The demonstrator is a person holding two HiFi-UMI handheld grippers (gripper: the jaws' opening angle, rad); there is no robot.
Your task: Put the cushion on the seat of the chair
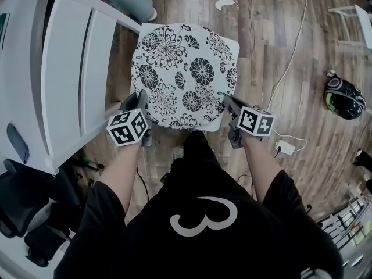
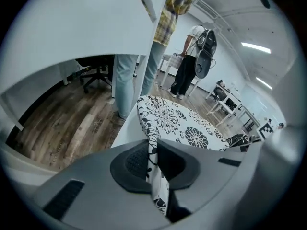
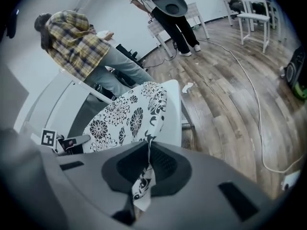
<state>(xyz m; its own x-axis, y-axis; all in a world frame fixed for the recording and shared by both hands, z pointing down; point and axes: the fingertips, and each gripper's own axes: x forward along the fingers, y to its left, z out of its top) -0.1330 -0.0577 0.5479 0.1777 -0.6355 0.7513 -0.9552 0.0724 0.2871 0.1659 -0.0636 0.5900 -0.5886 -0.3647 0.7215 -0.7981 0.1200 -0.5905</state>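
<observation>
A round white cushion [image 1: 183,74] with black flower print lies spread over the seat of a white chair [image 1: 70,74]. My left gripper [image 1: 141,102] is shut on the cushion's near left edge, and its fabric [image 2: 153,169] runs pinched between the dark pads. My right gripper [image 1: 228,105] is shut on the near right edge, where a fold of cushion [image 3: 144,183] hangs between the pads. In both gripper views the cushion [image 2: 184,126] [image 3: 129,119] stretches away over the white seat [image 3: 173,114]. The chair's slatted back stands at the left in the head view.
A person in a plaid shirt [image 3: 79,44] stands beyond the chair, another [image 3: 175,13] farther off. A white cable [image 1: 290,57] and plug [image 1: 285,147] lie on the wood floor at right, near a dark helmet [image 1: 344,97]. Black office chair parts [image 1: 29,214] sit lower left.
</observation>
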